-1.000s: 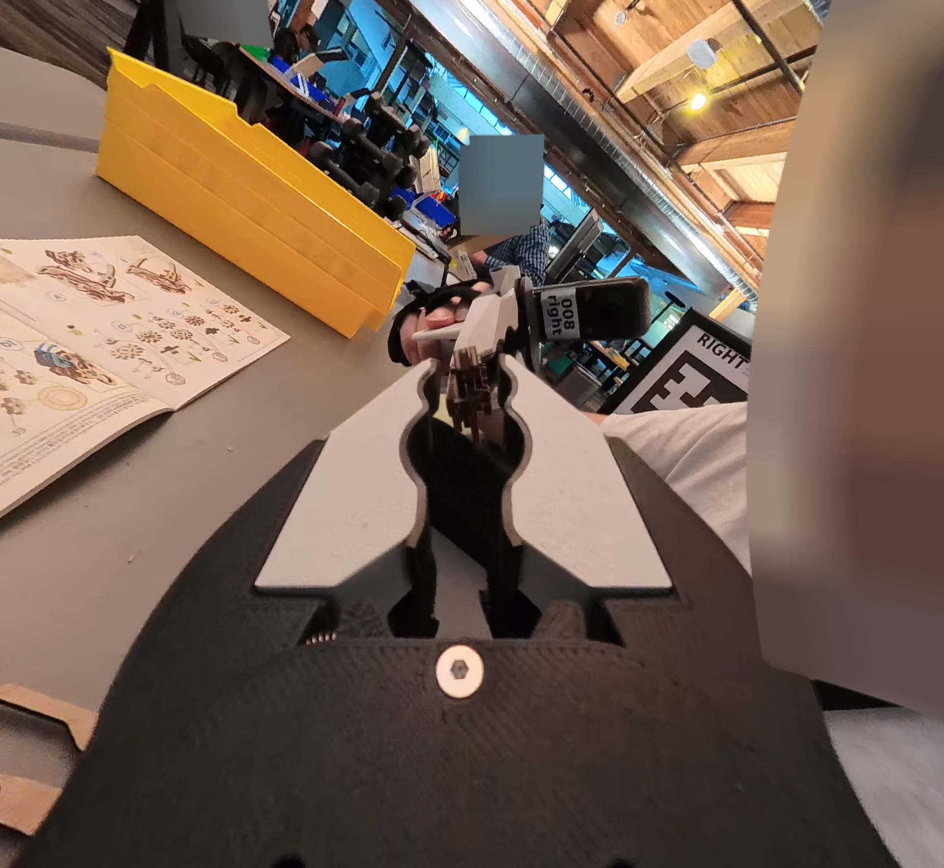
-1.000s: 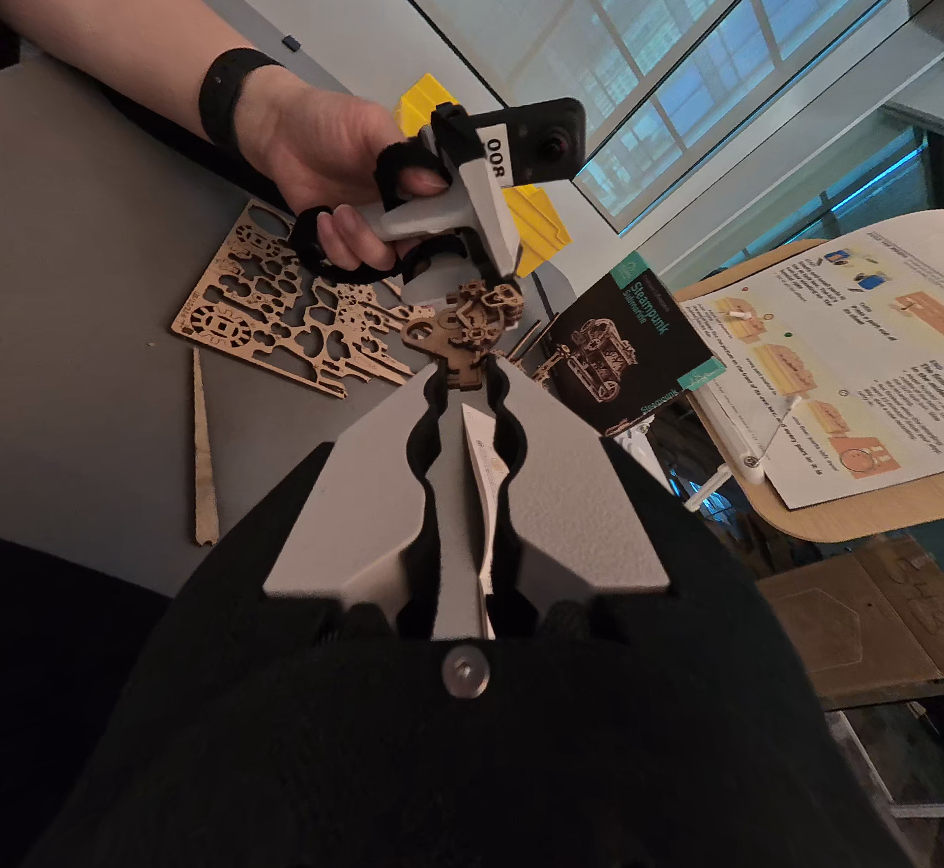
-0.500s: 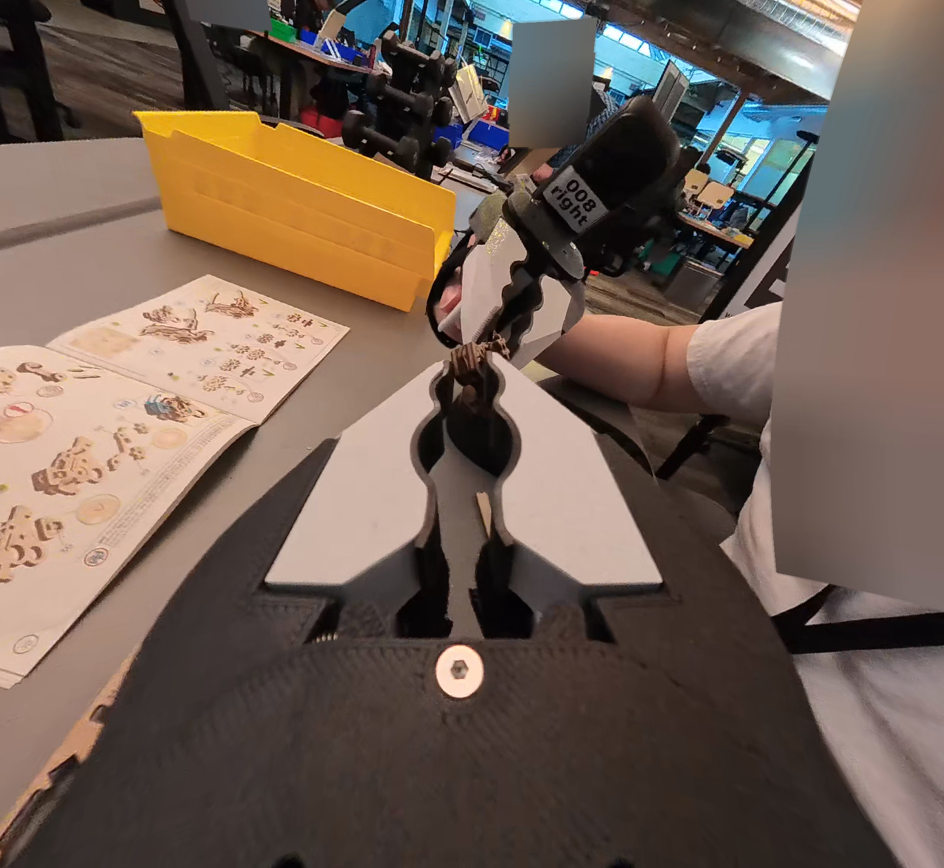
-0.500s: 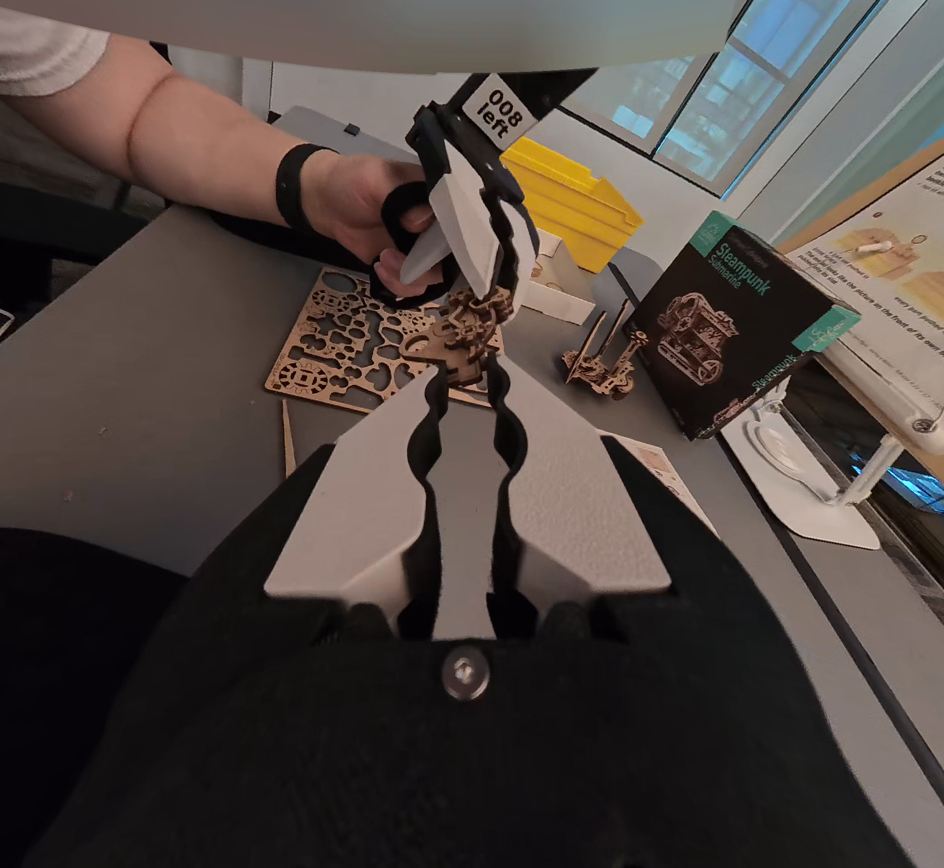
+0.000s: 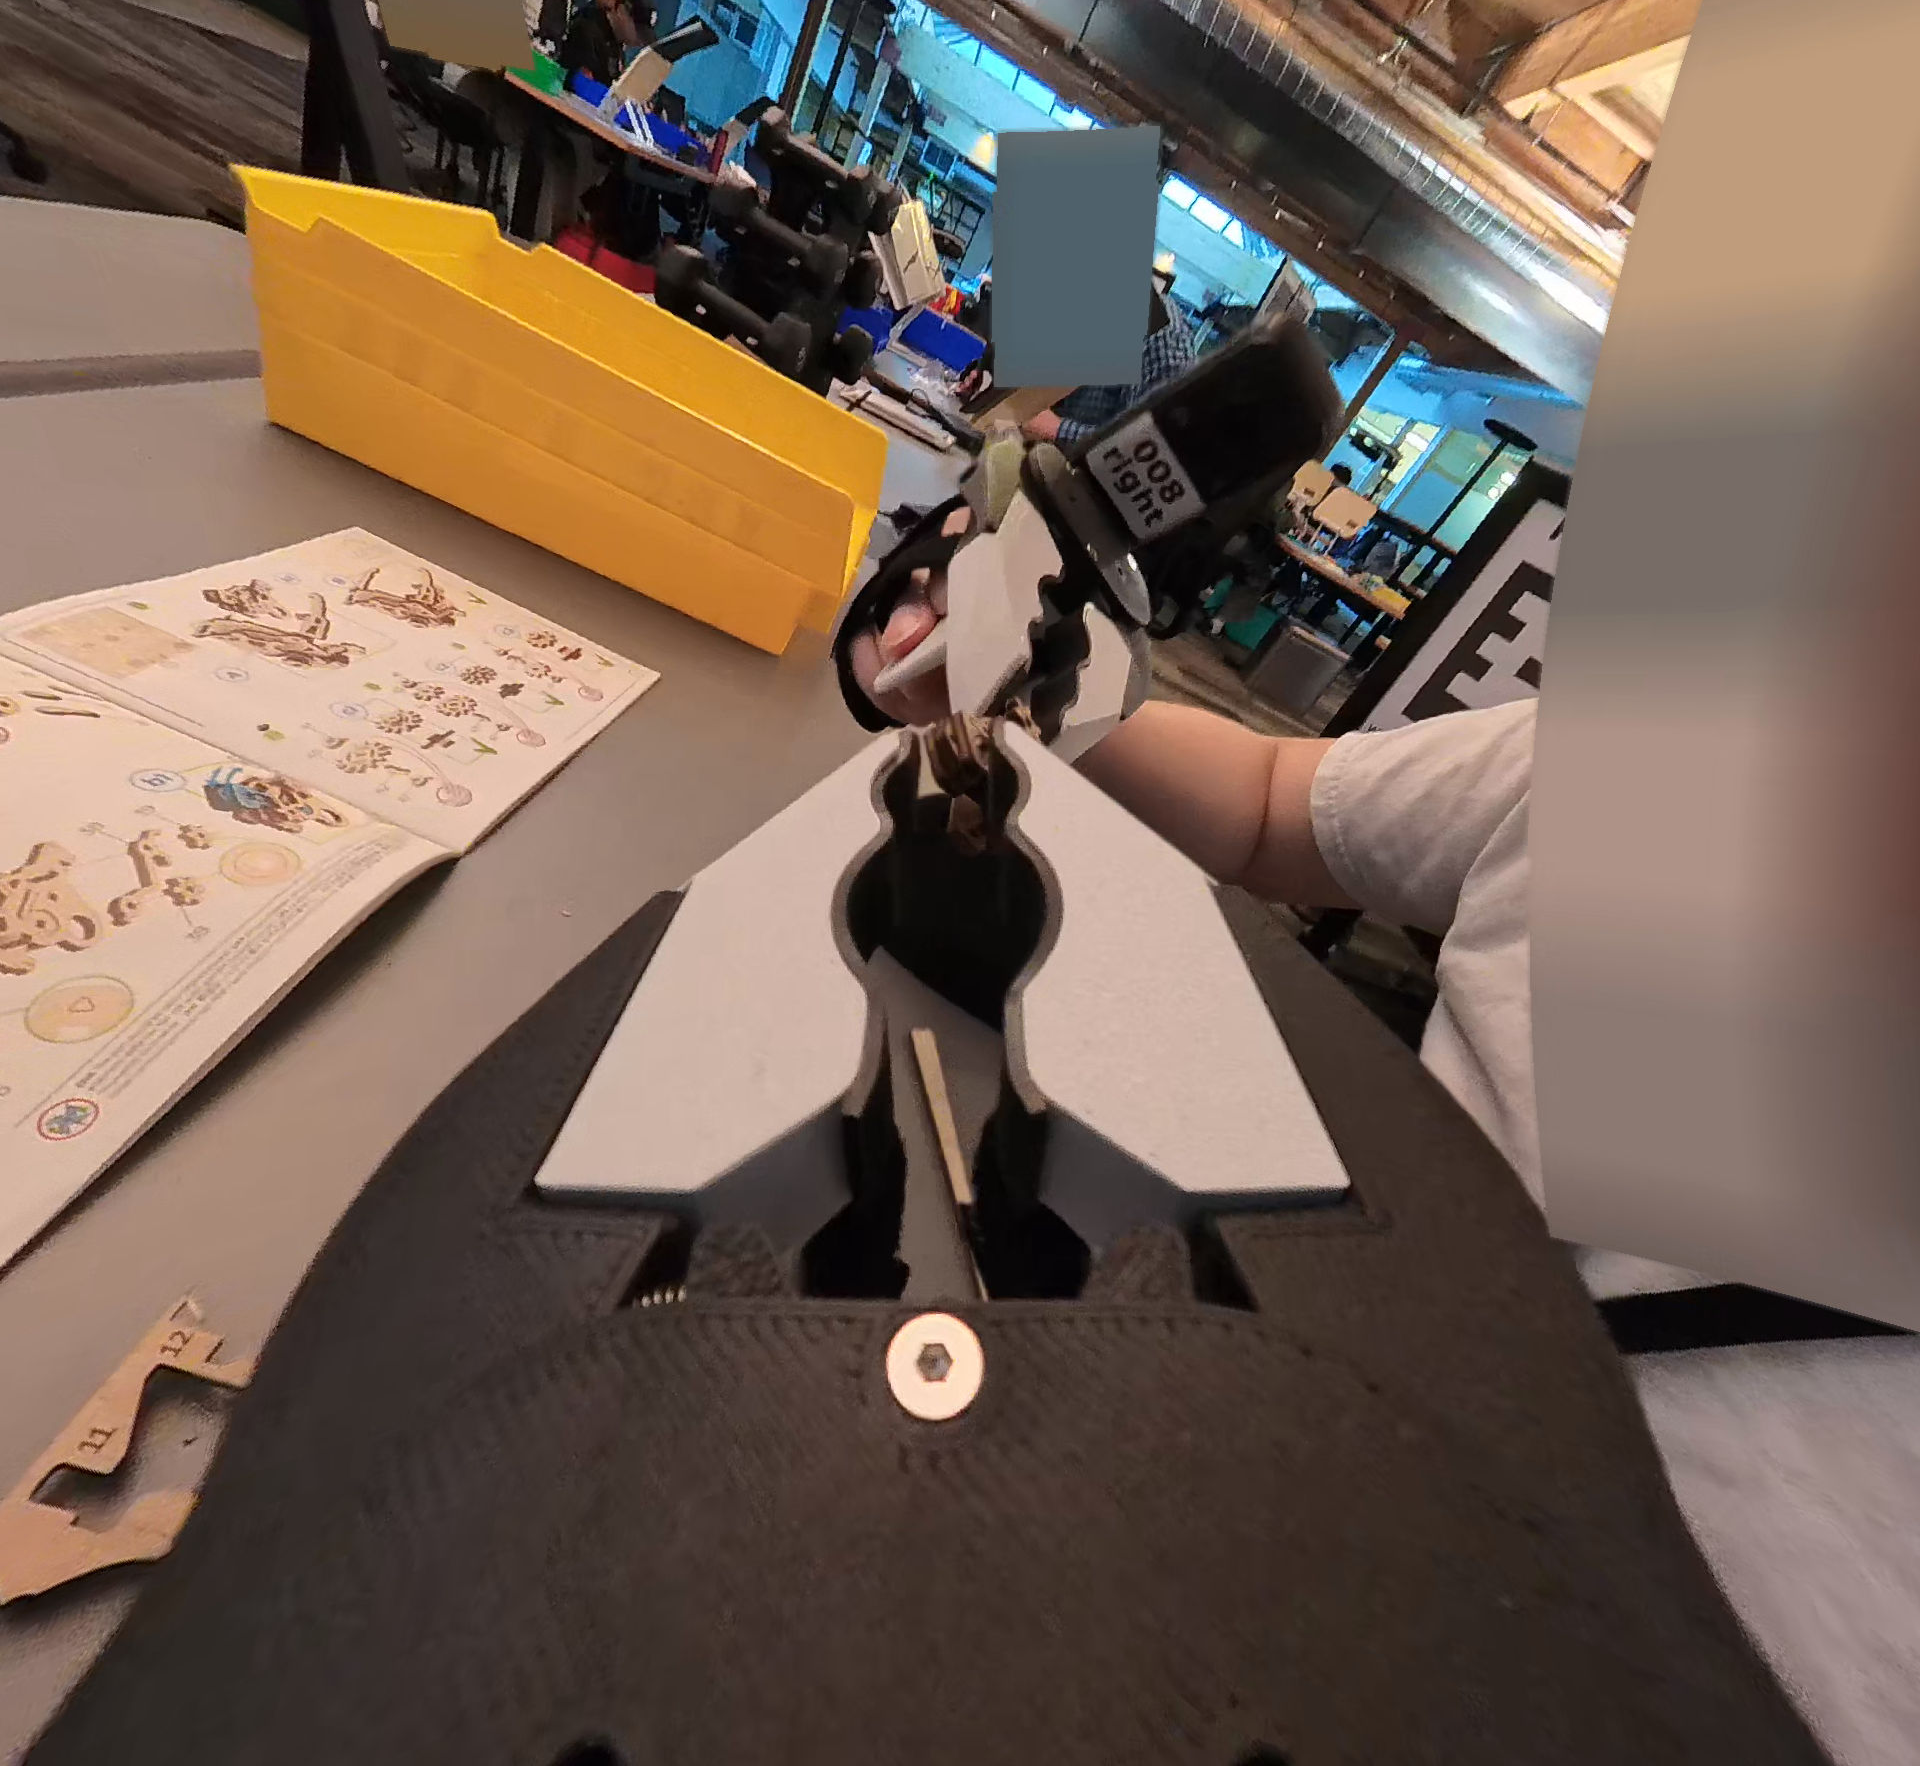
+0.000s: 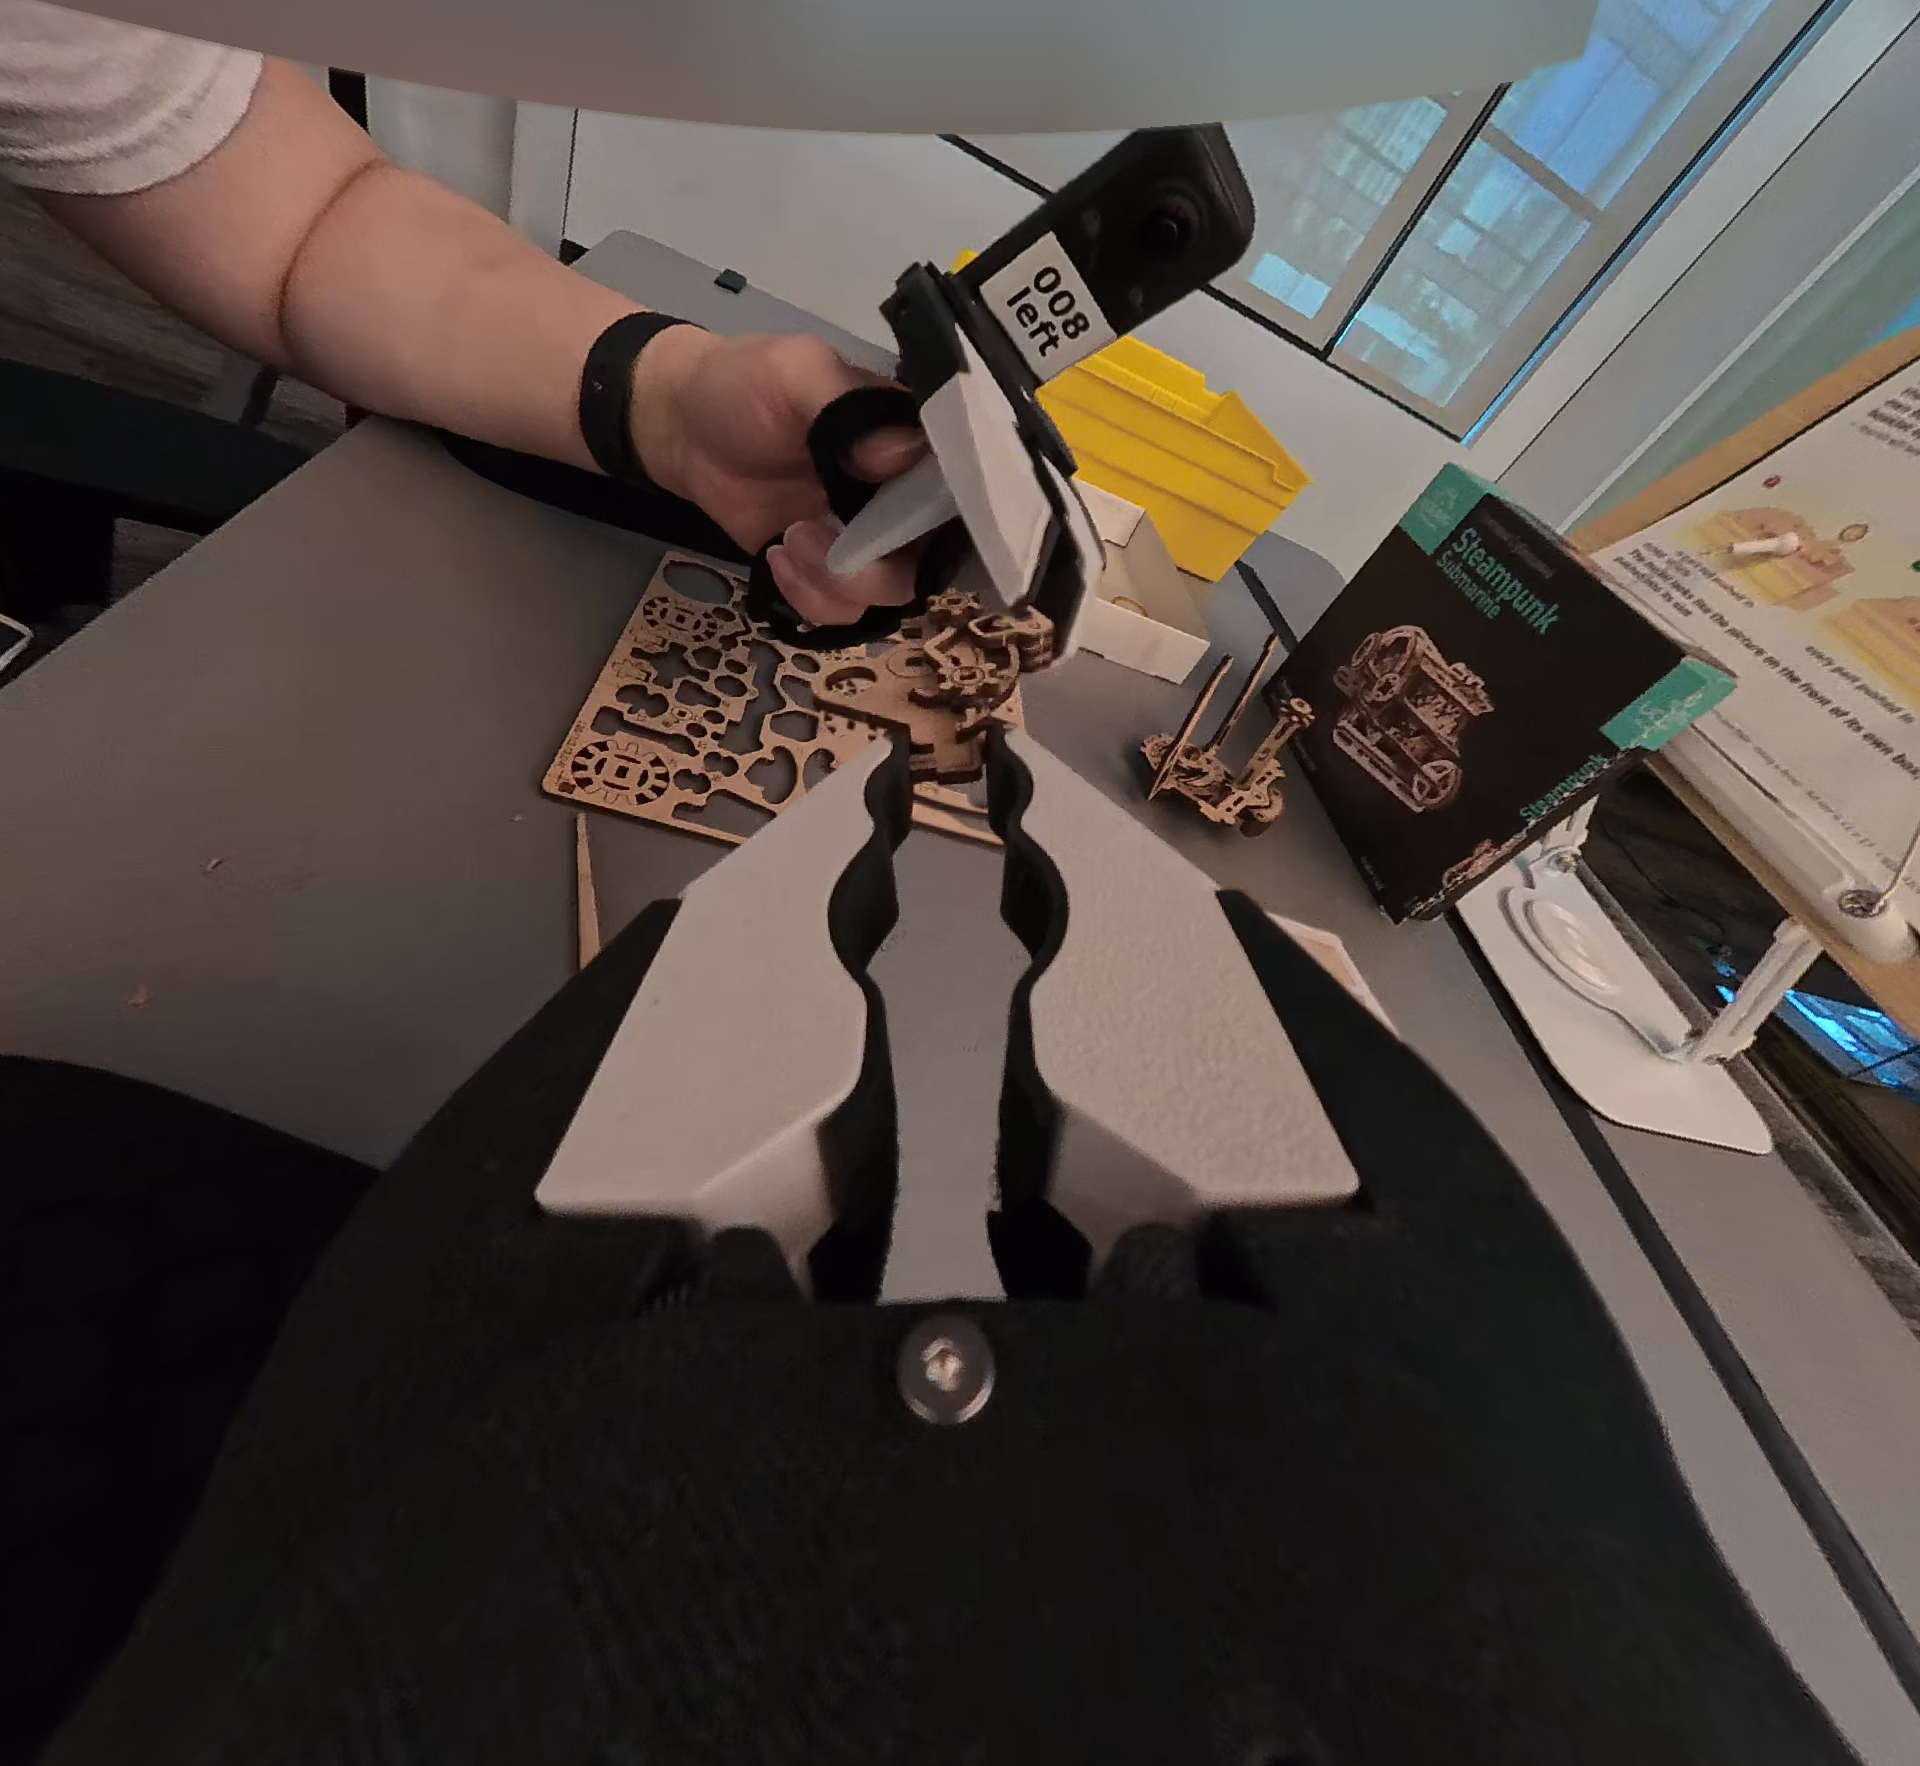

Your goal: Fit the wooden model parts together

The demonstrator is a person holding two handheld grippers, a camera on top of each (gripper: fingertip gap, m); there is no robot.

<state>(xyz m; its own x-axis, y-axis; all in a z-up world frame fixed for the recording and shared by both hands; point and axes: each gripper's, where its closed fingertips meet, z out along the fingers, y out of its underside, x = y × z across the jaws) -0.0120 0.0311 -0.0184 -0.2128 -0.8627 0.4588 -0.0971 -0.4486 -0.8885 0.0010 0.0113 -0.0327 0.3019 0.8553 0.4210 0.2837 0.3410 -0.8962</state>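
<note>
I hold the wooden assembly (image 6: 940,688) in the air above the grey table (image 6: 312,781), between my 2 grippers. My right gripper (image 6: 948,760) pinches its flat lower tab, and my left gripper (image 6: 1044,620) comes from the far side and closes on the upper end, where the small gears are. In the left wrist view the same assembly (image 5: 961,766) sits between the tips of the left gripper (image 5: 956,760), which are pressed on it, with the right gripper (image 5: 1023,677) meeting it just behind.

I think the main risk is breaking. The wood is thin and cut with many holes, so if my 2 hands twist against each other, a tab or a gear tooth can snap. I cannot see the joint itself, because the tips hide it, so I may push when the slot is not lined up.

The second risk is slipping: each grip holds only a small edge. If it falls, it lands on the cut-out sheet (image 6: 707,719) below, or near the small finished model (image 6: 1221,760) beside the black box (image 6: 1475,698), and pressed parts may come apart.
</note>
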